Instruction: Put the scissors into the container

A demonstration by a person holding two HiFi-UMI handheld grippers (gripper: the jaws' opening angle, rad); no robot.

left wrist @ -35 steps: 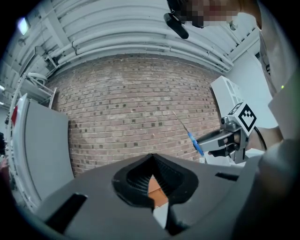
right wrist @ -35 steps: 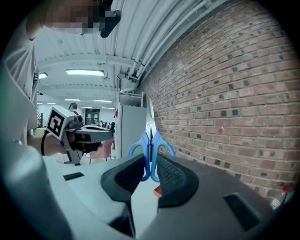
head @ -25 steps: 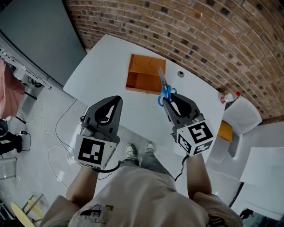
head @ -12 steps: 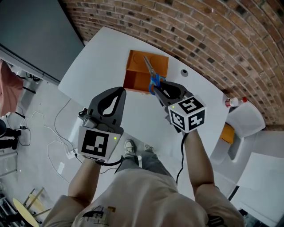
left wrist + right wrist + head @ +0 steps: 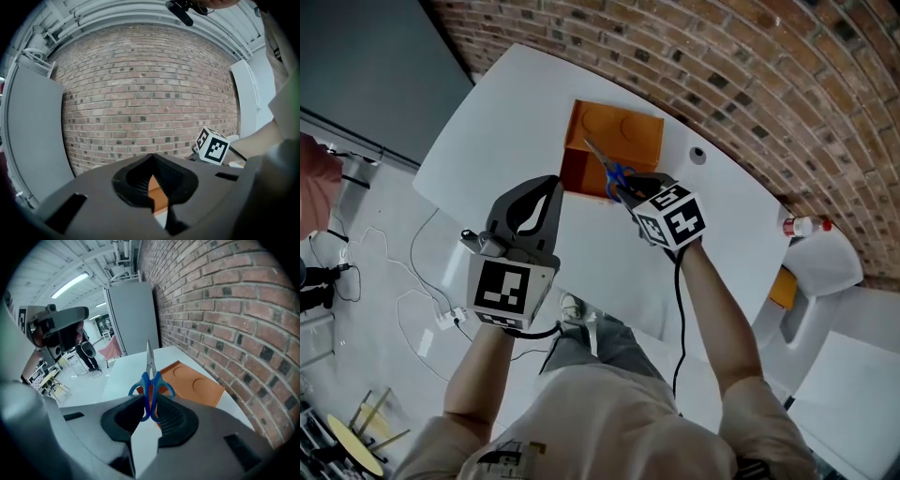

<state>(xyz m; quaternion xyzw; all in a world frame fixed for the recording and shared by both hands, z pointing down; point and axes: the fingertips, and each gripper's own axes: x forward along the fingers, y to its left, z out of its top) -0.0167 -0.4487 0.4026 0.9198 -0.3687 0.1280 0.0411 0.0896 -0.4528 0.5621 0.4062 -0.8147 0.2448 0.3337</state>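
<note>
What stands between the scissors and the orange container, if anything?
Nothing visible does. The right gripper holds the scissors by the blue handles, with the blades pointing over the container. The left gripper is off to the side.

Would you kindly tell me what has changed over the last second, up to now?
The right claw, shut on the scissors throughout, moved left toward the container; the blades now reach over it rather than sitting by its right edge. The left claw stayed shut and empty, hardly moving, and the container kept its place on the table.
</note>
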